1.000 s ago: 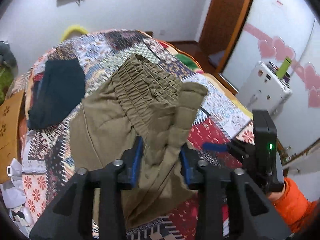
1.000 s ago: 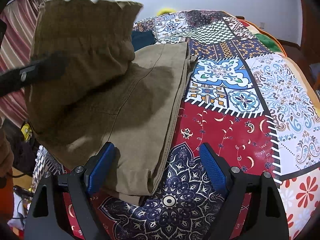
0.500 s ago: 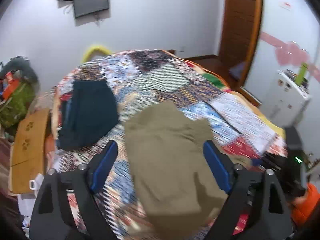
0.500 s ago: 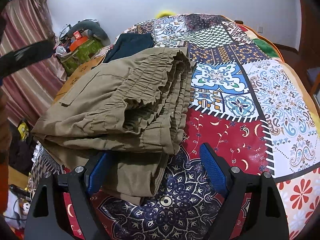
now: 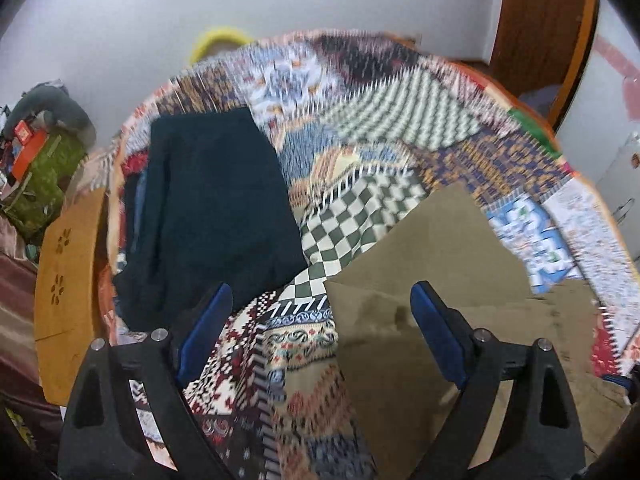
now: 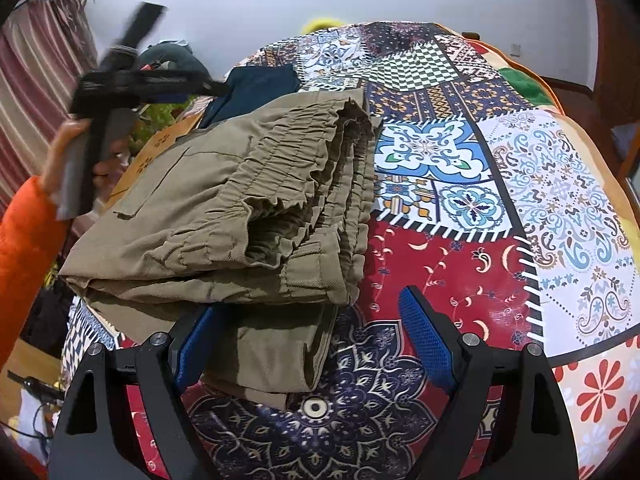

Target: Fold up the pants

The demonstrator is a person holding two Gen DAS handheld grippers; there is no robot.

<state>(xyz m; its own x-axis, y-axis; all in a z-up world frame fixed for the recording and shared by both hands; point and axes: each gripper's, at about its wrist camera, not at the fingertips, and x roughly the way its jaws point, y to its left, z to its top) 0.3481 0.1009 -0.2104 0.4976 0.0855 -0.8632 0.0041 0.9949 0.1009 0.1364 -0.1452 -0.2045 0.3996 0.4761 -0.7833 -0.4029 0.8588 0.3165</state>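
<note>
On the patchwork bedspread (image 6: 500, 208), near its front-left edge: khaki pants (image 6: 240, 216) folded into a thick stack, elastic waistband on top and facing right, a lower layer poking out toward the camera.

Right gripper (image 6: 308, 352): jaws spread wide, empty; left pad just over the protruding lower layer. Left gripper (image 5: 320, 328): jaws spread, empty, raised above the bed; view motion-blurred.

Step, as I judge it: fold laid, needs tidying. To do it well: pinch the stray lower layer low and tuck it under so edges line up; press the waistband flat rather than drag, since the stack would likely slide on the bedspread.

Materials: pants of matte twill, gathered waistband puckered into ridges, flat patch pocket on top face. Bedspread looks smooth, printed. Dark navy garment (image 5: 208, 208) folded flat, well apart at far left.
</note>
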